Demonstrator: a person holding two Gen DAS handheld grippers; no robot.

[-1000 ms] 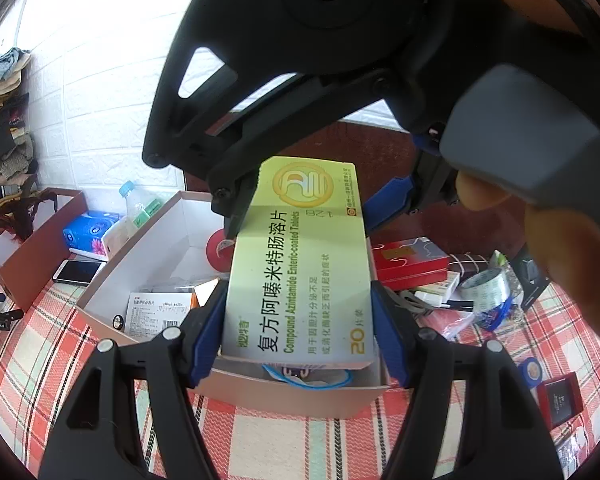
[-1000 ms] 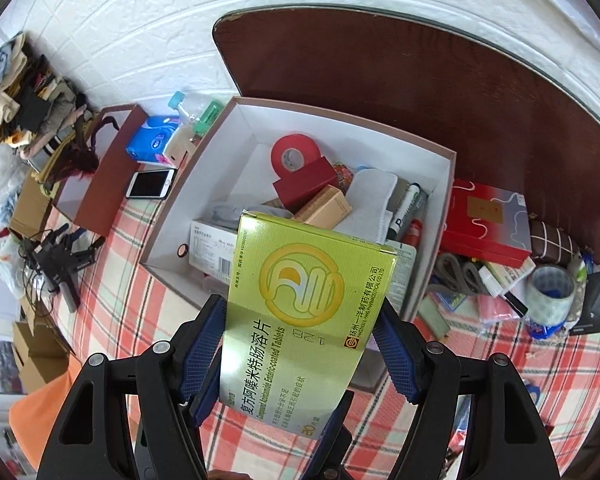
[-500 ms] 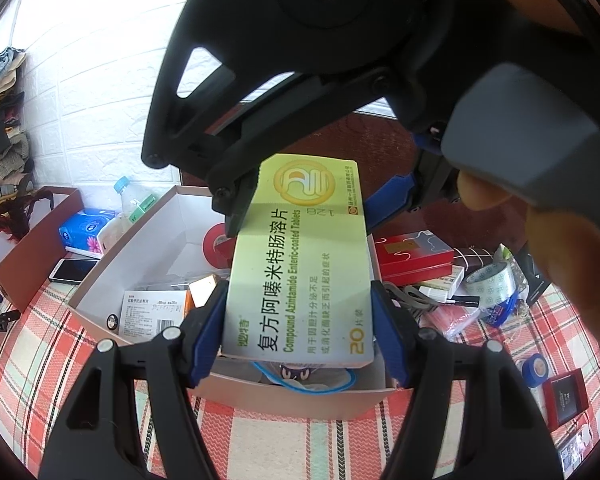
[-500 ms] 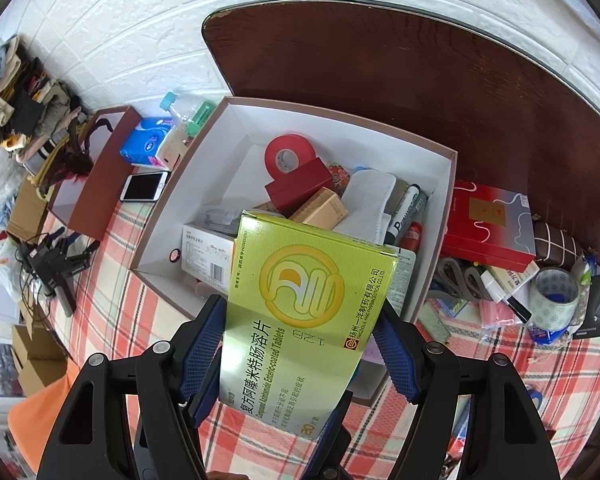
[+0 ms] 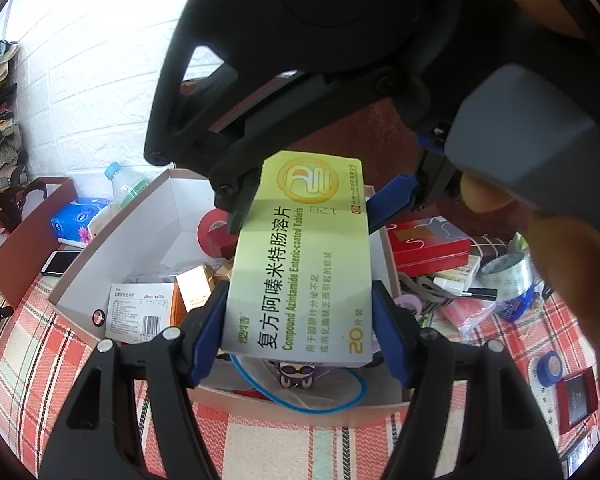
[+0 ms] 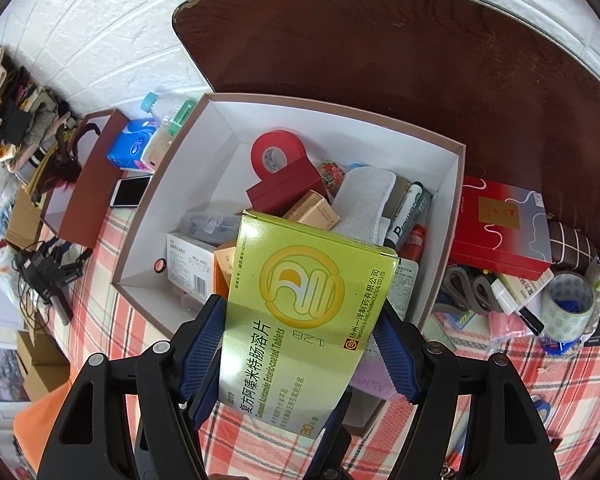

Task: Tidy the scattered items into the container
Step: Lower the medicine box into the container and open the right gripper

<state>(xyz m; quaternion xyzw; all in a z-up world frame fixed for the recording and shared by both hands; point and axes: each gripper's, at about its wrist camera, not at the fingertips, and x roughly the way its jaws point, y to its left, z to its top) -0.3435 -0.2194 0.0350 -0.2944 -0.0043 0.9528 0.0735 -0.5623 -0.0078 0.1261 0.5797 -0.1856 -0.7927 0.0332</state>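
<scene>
— Above the white-lined cardboard container (image 6: 452, 184) on the checked surface (image 6: 500, 364), both claws clamp one yellow-green tablet carton (image 6: 300, 320): the left claw (image 5: 300, 328) at its near end, the right claw (image 6: 300, 336) at the far end.

— So how should it go in?

— I'd free one claw first, then lower the carton flat onto the white medicine box (image 6: 188, 268), clear of the red tape roll (image 6: 278, 154).
</scene>
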